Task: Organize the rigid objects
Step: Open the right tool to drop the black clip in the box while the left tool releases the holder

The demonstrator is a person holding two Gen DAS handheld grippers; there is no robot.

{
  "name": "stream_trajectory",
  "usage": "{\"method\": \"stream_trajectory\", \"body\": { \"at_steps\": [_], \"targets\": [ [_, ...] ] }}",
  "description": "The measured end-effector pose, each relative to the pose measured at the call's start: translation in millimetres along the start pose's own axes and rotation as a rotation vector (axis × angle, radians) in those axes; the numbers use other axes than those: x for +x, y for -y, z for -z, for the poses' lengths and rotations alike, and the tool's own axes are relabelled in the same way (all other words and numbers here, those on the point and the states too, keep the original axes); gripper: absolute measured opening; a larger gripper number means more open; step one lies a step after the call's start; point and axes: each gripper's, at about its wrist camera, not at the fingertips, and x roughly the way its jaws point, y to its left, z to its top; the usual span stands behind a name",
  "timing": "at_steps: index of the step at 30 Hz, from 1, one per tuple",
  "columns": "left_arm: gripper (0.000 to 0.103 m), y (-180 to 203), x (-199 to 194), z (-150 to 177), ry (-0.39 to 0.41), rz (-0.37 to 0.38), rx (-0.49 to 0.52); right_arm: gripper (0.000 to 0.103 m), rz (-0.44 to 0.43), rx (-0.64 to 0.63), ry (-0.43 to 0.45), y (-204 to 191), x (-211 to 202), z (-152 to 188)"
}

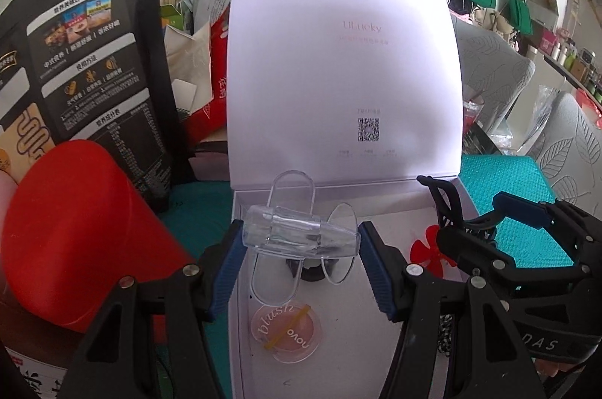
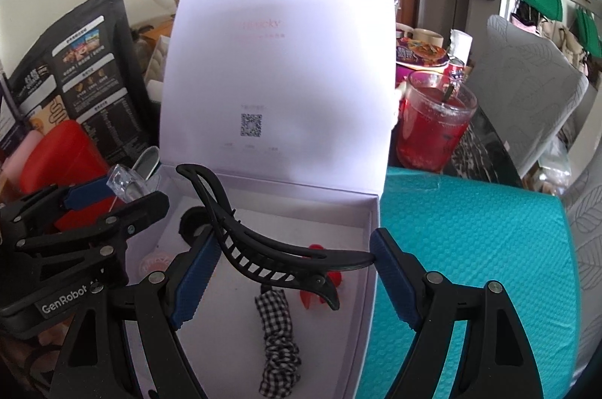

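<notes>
On white box lid, "ULucky", QR code

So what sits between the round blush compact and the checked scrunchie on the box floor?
Only bare white box floor between blush compact and checked scrunchie, per the right wrist view.

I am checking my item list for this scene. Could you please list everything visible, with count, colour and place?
Open cardboard box: 1, white, centre, lid upright.
Clear plastic holder: 1, transparent, in left hand-held gripper.
Curved plastic hair clip: 1, black, in right hand-held gripper.
Round blush compact: 1, pink, box floor.
Checked fabric scrunchie: 1, black-white, box floor.
Glass cup: 1, red liquid, right of lid.
Foam mat: 1, teal, under box.
Left hand-held gripper: 1, black-blue.
Right hand-held gripper: 1, black-blue.
</notes>
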Motion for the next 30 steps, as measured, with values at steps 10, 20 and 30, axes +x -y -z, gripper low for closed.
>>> {"method": "stream_trajectory", "body": {
  "at_steps": [10,20,30],
  "targets": [
    [0.060,3.5,5.4,3.7,0.004,-0.020,0.018,0.082,0.039,0.002,-0.020,5.1,6.4,2.4],
    [0.060,5.7,7.9,2.4,-0.032,-0.020,0.016,0.088,0.073,0.016,-0.015,9.4,-3.5,2.3],
    [0.079,11.5,-9.5,0.6,0.013,-0.041,0.032,0.089,0.104,0.024,0.017,12.4,-24.8,2.0]
  ]
}}
